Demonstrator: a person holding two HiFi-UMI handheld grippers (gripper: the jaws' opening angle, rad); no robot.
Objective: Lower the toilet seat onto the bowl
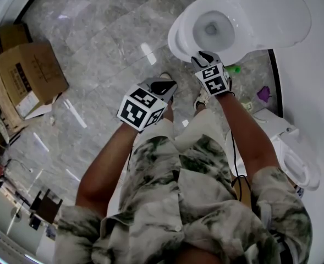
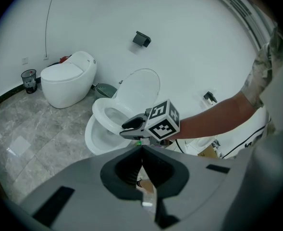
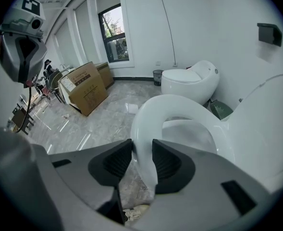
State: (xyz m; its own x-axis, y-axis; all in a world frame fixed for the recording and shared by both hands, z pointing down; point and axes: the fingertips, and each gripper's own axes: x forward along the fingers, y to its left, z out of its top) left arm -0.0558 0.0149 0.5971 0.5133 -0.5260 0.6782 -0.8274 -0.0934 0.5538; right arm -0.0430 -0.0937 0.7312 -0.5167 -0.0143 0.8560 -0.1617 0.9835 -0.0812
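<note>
1. Since the right tongs (image 3: 141, 160) are clamped on the front edge of the toilet seat (image 3: 179, 112), this is the hand doing the job. The white rim fills the space between the two pads.
2. In the right gripper view, the seat ring runs away from the tongs toward 1 o'clock. Its far end meets the lid (image 3: 271, 124), which stands up at the back.
3. In the left gripper view, the bowl (image 2: 95, 141) sits at 6 o'clock from the seat. The seat looks tipped up a little, with a dark gap between the two. So I think the seat is part way down and not resting yet.
4. I think the next move is straight down toward 6 o'clock, until the ring lies flat on the bowl. Going slowly should keep it from banging.
5. The left tongs (image 2: 141, 150) are pressed together with nothing in them. In the head view they hang at 8 o'clock from the right tongs, apart from the toilet, so that hand is the farther one.
</note>
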